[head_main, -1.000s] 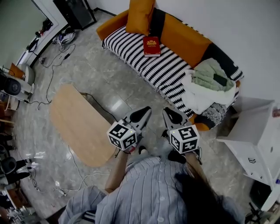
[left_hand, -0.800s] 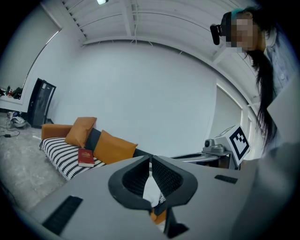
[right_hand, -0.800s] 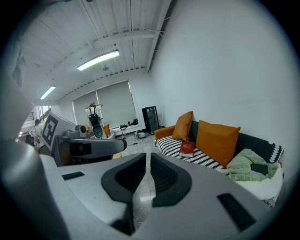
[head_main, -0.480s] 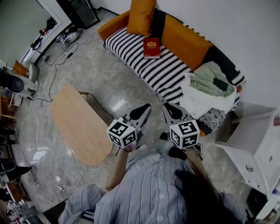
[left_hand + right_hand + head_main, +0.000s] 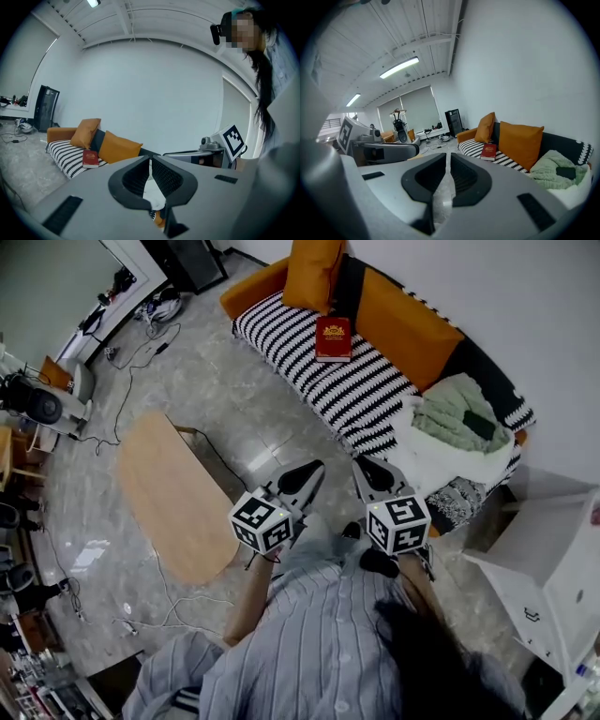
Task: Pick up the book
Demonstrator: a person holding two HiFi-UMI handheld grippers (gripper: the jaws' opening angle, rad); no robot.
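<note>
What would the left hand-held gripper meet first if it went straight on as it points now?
Probably the sofa, near the white blanket, well right of the book; depth is unclear.

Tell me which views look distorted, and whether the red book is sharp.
Head view: slight bending, even light, red book sharp on the striped sofa. Left gripper view: strong fisheye, dark corners, curved ceiling lines. Right gripper view: same fisheye; ceiling lamp bright, book small but clear.
</note>
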